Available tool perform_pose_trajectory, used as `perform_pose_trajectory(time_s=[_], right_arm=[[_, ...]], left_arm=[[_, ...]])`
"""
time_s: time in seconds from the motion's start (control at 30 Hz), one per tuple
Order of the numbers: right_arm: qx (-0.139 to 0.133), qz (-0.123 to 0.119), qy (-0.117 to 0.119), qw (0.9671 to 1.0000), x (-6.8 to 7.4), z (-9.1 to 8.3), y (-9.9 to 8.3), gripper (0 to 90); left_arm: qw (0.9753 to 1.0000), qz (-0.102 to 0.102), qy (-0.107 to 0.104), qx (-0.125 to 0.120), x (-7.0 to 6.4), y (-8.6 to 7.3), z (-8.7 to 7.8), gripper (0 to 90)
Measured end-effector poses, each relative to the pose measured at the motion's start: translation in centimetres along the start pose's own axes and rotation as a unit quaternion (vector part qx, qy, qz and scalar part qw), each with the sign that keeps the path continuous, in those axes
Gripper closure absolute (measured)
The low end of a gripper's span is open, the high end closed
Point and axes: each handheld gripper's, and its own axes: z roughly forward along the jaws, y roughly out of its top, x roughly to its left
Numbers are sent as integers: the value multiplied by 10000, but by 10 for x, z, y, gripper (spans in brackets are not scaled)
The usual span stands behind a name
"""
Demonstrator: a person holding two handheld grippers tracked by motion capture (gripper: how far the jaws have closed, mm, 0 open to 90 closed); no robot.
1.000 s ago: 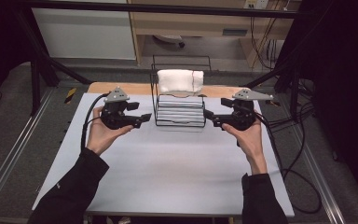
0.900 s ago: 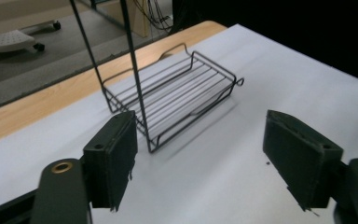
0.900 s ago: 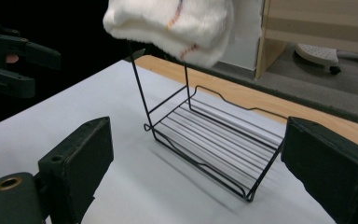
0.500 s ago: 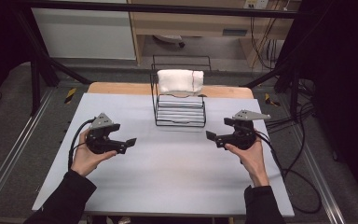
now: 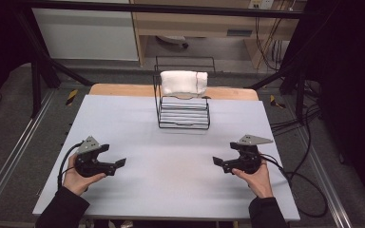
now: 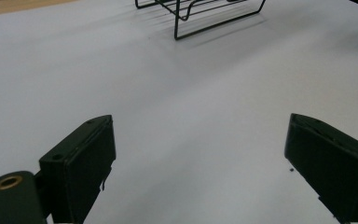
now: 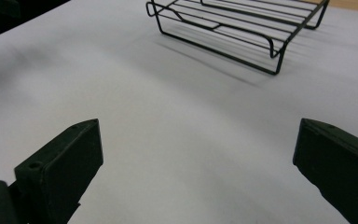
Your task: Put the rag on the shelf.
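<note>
Black wire rack [image 5: 183, 108] upright at far middle of white tabletop [image 5: 171, 190]. Folded white cloth [image 5: 183, 81] resting on rack's top tier. Cables [image 5: 294, 118] on floor at right.

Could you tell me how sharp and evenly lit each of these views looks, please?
High view: table brightly lit, surroundings dark, slightly soft. Left gripper view: wire rack casts soft shadows; near fingers a little soft. Right gripper view: rack's shadow falls towards the camera; the table's left part looks smeared.
</note>
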Motion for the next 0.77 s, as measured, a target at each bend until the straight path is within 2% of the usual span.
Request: perform_pose_trajectory(time_s=[0.17, 0.37, 0.43, 0.77], right_arm=[[66, 115, -4, 9999, -5, -5, -19, 18], [176, 266, -60, 9995, -11, -8, -39, 19], [211, 320, -67, 9992, -11, -10, -42, 19], [250, 297, -69, 9992, -10, -9, -45, 16]], left_arm=[[9999, -71, 28, 71, 4, -14, -3, 73], [9999, -2, 26, 147, 5, -22, -3, 69], [9999, 4, 34, 169, 5, -24, -3, 68], [9998, -36, 59, 209, 7, -30, -3, 67]])
